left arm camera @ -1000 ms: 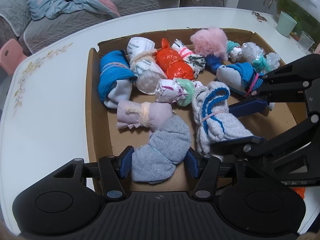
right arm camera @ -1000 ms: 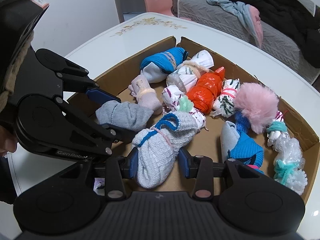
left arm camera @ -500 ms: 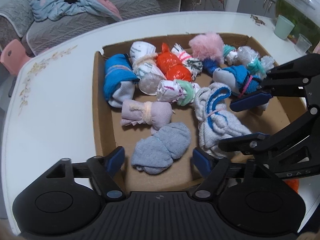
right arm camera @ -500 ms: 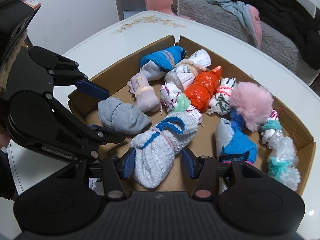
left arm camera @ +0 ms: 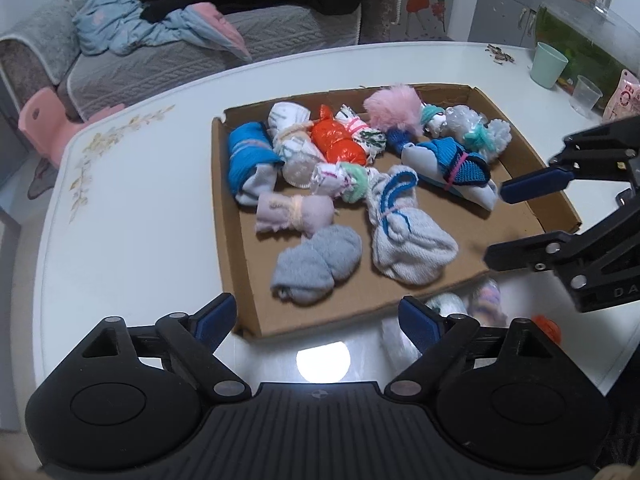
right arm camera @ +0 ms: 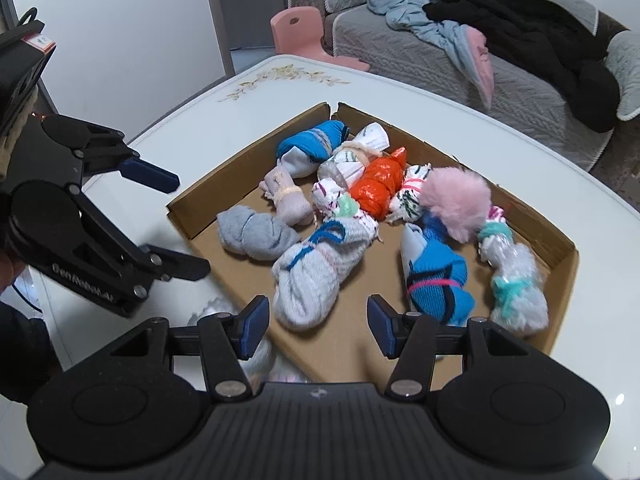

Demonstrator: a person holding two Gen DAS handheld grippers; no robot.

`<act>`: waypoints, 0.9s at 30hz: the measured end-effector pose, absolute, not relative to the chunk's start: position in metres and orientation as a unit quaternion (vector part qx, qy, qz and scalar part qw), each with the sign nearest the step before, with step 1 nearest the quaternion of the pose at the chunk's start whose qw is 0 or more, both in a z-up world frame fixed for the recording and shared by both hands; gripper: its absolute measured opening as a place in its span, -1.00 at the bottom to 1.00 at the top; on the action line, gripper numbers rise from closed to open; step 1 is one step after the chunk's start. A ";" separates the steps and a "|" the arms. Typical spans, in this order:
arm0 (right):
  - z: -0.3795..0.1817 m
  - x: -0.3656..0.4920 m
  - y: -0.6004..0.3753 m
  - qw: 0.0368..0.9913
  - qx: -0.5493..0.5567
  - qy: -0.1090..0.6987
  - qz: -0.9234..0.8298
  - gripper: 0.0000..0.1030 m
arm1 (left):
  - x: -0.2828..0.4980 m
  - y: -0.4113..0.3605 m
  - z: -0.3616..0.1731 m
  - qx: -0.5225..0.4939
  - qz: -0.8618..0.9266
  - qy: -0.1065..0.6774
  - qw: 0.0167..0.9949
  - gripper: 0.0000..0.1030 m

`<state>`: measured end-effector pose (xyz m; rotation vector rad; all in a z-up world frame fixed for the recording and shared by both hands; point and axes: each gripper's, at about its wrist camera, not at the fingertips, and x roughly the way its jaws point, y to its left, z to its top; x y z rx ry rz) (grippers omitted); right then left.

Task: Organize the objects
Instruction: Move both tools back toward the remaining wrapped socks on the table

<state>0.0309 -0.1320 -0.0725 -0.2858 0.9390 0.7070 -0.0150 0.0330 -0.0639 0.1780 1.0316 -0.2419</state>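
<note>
From the left wrist camera we see our left gripper (left arm camera: pixel 318 322) with its fingers spread wide and nothing between them, hanging over the near edge of the cardboard tray (left arm camera: pixel 236 248) on the white table (left arm camera: pixel 132 216). Inside the tray the grey sock bundle (left arm camera: pixel 318 264) lies just beyond that edge, touching the lilac bundle (left arm camera: pixel 294 213), with the white bundle with blue trim (left arm camera: pixel 404 236) beside it. Farther back sit the blue bundle (left arm camera: pixel 250 160), the orange bundle (left arm camera: pixel 338 144) and the pink pompom (left arm camera: pixel 394 107). Our right gripper (left arm camera: pixel 496 226) reaches in from the right, its fingers apart and holding nothing, and a green cup (left arm camera: pixel 549 65) stands well behind the tray. From the right wrist camera our right gripper (right arm camera: pixel 318 326) is likewise spread and empty over the tray's near wall (right arm camera: pixel 332 356), the white bundle with blue trim (right arm camera: pixel 316 276) lying just ahead of its fingers. The grey sock bundle (right arm camera: pixel 254 232) rests near the tray's left corner, and the left gripper (right arm camera: pixel 176 222) shows at the left with its fingers apart.
</note>
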 end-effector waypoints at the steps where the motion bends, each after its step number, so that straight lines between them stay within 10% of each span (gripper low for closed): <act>1: -0.072 0.027 -0.135 0.824 -0.129 0.442 0.331 0.01 | -0.020 0.034 -0.063 0.079 -0.113 0.494 0.858 0.77; 27: -0.126 -0.059 -0.172 0.831 -0.084 0.462 0.299 0.13 | -0.086 -0.018 -0.097 0.098 -0.187 0.511 0.833 0.86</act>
